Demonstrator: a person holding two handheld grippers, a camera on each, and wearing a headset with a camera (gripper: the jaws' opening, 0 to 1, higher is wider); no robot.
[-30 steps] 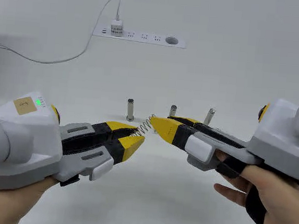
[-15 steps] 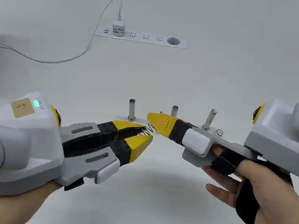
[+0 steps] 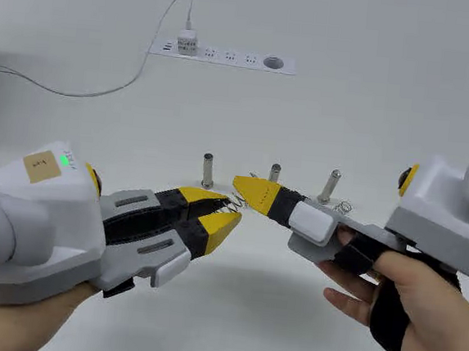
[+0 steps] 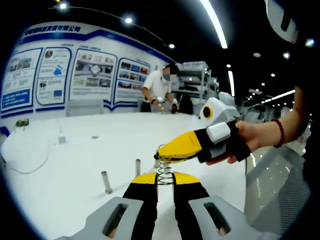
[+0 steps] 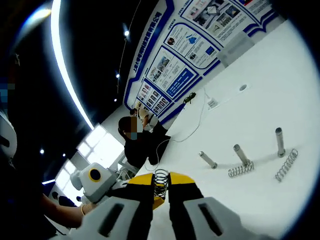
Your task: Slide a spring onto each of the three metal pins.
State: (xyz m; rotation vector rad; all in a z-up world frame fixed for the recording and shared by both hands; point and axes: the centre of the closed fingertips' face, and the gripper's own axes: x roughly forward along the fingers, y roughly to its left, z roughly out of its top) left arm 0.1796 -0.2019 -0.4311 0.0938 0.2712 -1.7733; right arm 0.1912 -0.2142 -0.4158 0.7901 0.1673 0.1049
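Observation:
Three upright metal pins stand in a row on the white table: left pin, middle pin, right pin, all bare. A small coil spring hangs in the air in front of them, held at both ends. My left gripper is shut on its lower end, as the left gripper view shows with the spring rising from its tips. My right gripper is shut on the upper end; its own view has the spring between the yellow tips.
Two loose springs lie on the table beside the pins; one of them lies by the right pin. A white power strip with a cable sits at the back. People stand at far benches.
My right gripper has moved left and nearer my left gripper, so the spring between them spans a shorter gap. The pins and a loose spring now show past it.

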